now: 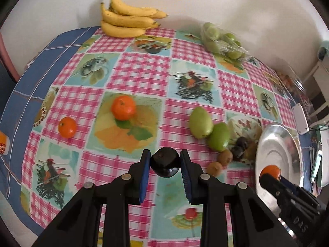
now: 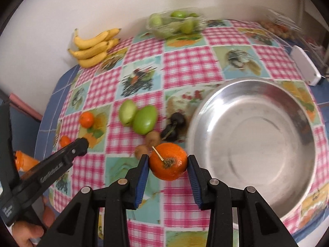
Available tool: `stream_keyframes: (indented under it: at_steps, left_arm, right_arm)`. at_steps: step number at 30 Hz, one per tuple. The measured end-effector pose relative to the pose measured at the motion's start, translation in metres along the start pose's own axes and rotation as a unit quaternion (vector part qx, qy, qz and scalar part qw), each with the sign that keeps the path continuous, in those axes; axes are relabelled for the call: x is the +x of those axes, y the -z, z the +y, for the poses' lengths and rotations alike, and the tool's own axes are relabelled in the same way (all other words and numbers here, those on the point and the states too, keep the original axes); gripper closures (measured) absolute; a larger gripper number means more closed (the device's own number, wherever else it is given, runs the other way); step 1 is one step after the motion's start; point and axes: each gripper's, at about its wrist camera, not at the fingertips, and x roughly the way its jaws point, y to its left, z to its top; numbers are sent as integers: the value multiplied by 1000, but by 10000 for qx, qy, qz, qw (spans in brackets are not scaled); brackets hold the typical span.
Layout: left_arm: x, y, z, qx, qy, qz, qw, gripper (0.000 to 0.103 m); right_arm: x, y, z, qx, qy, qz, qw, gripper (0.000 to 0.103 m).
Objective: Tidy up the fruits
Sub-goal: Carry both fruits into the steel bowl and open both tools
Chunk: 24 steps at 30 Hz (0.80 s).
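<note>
My left gripper (image 1: 165, 162) is shut on a dark plum (image 1: 164, 167) and holds it above the checked tablecloth. My right gripper (image 2: 168, 162) is shut on a stemmed tangerine (image 2: 167, 164), just left of the steel bowl (image 2: 257, 135). On the cloth lie two tangerines (image 1: 123, 107) (image 1: 67, 127), two green fruits (image 1: 200, 122) (image 1: 219, 136), two kiwis (image 1: 225, 156) (image 1: 214, 168) and a few dark plums (image 1: 240, 144) beside the bowl (image 1: 277, 144). The left gripper's tip (image 2: 82, 144) shows at the left of the right wrist view.
Bananas (image 1: 127, 18) lie at the table's far edge against the wall. A clear pack of green fruits (image 1: 222, 40) sits to their right. A white device (image 2: 306, 68) lies beyond the bowl. An orange bottle (image 2: 24, 160) stands at the left edge.
</note>
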Motion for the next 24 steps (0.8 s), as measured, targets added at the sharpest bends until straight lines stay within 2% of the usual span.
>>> stream_keyframes:
  at_steps: [9,15,24]
  left_arm:
    - [0,9,-80,888,303,13,9956,73]
    - [2,22,-144,1706,526,1,9839,73]
    - [21,40,-199,2355,719,145,9691,73]
  right_arm:
    - [-6,-7,-57,707,446,-110,9964,63]
    - [-11,-8,-100,1289,660,-186,9893,63]
    - [-13,-5,-150,1891,919,-168,9775,63]
